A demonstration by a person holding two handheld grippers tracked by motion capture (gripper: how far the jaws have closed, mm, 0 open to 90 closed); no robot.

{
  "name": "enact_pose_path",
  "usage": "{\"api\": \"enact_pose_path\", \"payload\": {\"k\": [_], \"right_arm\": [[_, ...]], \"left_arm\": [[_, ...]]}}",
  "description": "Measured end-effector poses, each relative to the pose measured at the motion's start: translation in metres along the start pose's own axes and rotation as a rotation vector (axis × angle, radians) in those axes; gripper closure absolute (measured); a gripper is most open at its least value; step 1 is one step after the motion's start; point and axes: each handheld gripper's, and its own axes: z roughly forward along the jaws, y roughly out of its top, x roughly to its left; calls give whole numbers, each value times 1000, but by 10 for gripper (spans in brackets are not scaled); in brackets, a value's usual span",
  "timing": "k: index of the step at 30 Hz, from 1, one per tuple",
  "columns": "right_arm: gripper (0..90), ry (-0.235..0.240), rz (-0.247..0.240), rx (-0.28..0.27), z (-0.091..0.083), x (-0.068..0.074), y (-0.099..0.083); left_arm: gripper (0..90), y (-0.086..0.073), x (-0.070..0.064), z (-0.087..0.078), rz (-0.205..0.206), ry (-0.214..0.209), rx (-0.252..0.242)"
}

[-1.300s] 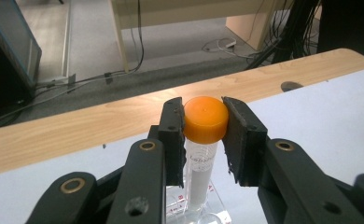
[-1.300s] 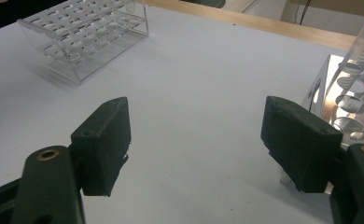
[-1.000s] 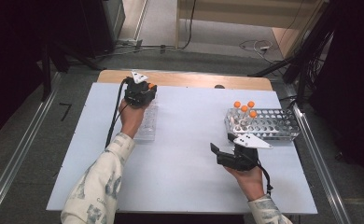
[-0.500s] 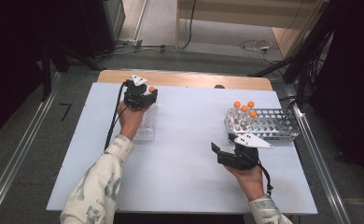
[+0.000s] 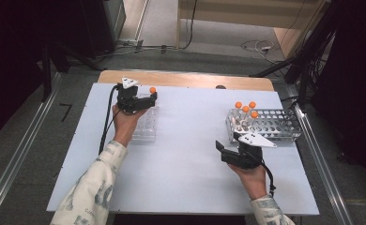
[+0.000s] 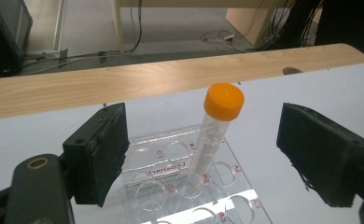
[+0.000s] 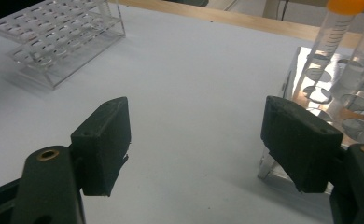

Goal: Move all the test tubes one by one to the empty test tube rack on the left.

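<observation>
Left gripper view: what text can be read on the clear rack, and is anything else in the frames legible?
On the clear rack, red hole labels:
"C1"
"C2"
"B2"
"A2"
"B3"
"A3", at the rack's right edge, only partly clear.
One label by the tube is half hidden; it looks like "B1".
A red word across the rack's middle is too blurred to read.
The graduation marks on the tubes in the metal rack are too small to read.

The high view is looking forward and down over the white table (image 5: 186,154). The left gripper view is sitting close to the clear rack (image 6: 185,186), facing the table's far edge. The right gripper view is sharing that rack, farther off.
</observation>
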Motion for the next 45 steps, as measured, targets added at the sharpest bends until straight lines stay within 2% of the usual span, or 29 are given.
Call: {"api": "enact_pose_path", "payload": {"k": [5,7,10,14,16,22,24,26,33,35,39,41,45], "right_arm": [[231,-35,18,-10,-1,-9,2],[236,-67,42,-16,-3,-18,2],[240,-88,58,-24,-5,-24,3],[252,-124,77,-35,-8,-35,4],[264,-154,81,-39,-10,-43,4],[273,-191,100,-40,-11,-54,4],[279,-200,103,-40,-10,-58,4],[287,-209,106,-37,-9,-61,4],[328,-236,113,-28,2,-71,4],[350,-249,122,-33,7,-75,4],[396,-254,130,-38,13,-79,5],[466,-266,129,-43,16,-81,7],[528,-281,133,-43,22,-84,6]], "left_arm": [[152,1,-3,-12,-2,2,-32],[152,1,-5,-17,1,-2,-50],[152,1,-9,-24,8,-4,-70],[152,-1,-15,-34,25,15,-63],[152,-4,-20,-42,24,0,-69],[152,-16,-34,-61,41,-40,-87],[152,-22,-38,-66,61,-44,-89],[153,-28,-42,-70,70,-46,-90],[153,-47,-53,-80,76,-108,-83],[155,-48,-57,-82,94,-118,-69],[155,-50,-57,-88,92,-135,-82],[155,-51,-57,-89,88,-137,-86],[155,-53,-60,-87,91,-145,-77]]}}
